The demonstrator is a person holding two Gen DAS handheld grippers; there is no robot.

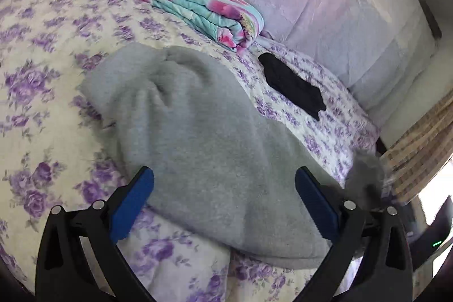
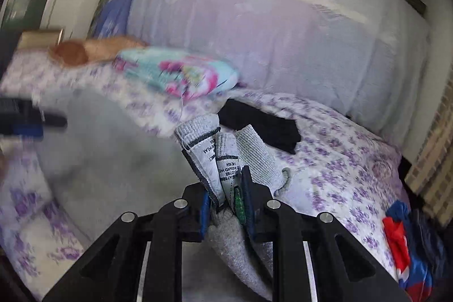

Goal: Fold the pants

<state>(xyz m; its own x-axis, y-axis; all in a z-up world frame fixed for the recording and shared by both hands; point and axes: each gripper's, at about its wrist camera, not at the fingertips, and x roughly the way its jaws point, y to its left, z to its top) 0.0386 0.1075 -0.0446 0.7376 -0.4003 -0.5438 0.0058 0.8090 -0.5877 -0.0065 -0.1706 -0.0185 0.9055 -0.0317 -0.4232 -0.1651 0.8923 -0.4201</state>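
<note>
Right now the right hand-held gripper is clamped on the gray pants at a ribbed edge with white labels. The pants lie bunched on the floral bed, a folded teal blanket at twelve o'clock and a black garment at two. The left hand-held gripper hangs above them, jaws wide apart.

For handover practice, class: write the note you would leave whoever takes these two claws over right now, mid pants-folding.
Left claw: open, holding nothing, above the grey pants.
Right claw: shut on the pants' waistband by the labels.
Pants lie bunched on the floral bedspread, between the claws.
Done: one edge gripped.
Left: grip the other side, lay flat, then fold.
</note>
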